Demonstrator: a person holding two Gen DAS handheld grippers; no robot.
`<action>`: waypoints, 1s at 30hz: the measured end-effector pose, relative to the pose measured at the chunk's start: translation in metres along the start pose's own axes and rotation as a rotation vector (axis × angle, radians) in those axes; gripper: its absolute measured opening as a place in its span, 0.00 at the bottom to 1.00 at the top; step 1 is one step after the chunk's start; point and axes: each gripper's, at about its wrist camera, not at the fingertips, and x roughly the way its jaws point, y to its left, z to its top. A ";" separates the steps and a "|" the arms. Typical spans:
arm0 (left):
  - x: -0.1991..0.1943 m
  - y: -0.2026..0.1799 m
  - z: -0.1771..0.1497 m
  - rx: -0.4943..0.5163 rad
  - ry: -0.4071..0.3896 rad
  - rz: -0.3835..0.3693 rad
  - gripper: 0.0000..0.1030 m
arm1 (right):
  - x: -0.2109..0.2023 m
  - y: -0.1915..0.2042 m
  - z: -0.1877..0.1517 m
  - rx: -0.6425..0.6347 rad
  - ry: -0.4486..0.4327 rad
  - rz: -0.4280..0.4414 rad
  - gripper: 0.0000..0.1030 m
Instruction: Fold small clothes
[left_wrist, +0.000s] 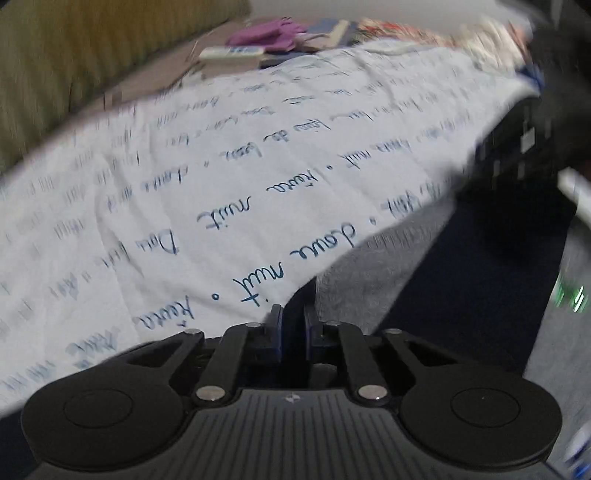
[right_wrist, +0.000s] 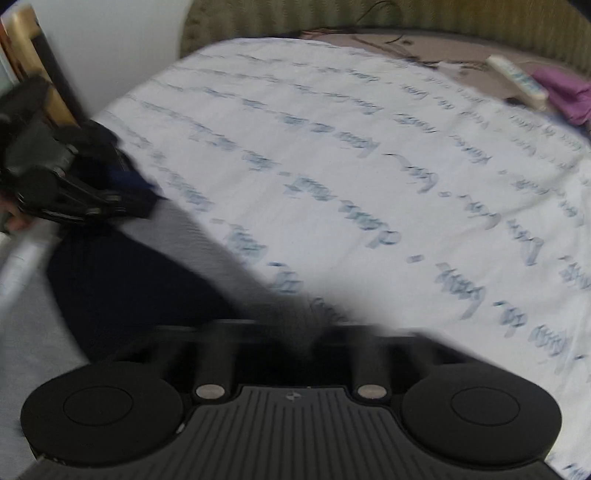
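A dark navy garment (left_wrist: 461, 277) with a grey band (left_wrist: 369, 266) along one edge lies on a white sheet (left_wrist: 221, 166) printed with blue handwriting. My left gripper (left_wrist: 293, 325) is shut, its blue pads close together with dark cloth between them at the band's end. In the right wrist view the same garment (right_wrist: 129, 288) stretches from the left gripper (right_wrist: 136, 199) at the left edge down to my right gripper (right_wrist: 295, 332). The grey band (right_wrist: 207, 251) runs straight into the right gripper's blurred fingers, which look shut on it.
At the sheet's far side lie a purple cloth (left_wrist: 269, 33), a white remote (left_wrist: 232, 53) and some books (left_wrist: 340, 31) on a brown surface. An olive ribbed headboard (left_wrist: 55, 55) stands behind. A white bar (right_wrist: 22, 258) crosses beside the garment.
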 end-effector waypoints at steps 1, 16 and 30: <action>-0.004 -0.005 -0.002 0.013 -0.006 0.011 0.07 | -0.006 0.006 -0.002 -0.025 -0.017 -0.009 0.14; -0.067 0.008 -0.060 -0.111 -0.276 0.177 0.09 | -0.064 -0.023 -0.055 0.205 -0.353 -0.091 0.51; 0.014 -0.029 0.001 0.201 -0.126 0.064 0.66 | -0.056 -0.048 -0.041 0.250 -0.287 -0.130 0.66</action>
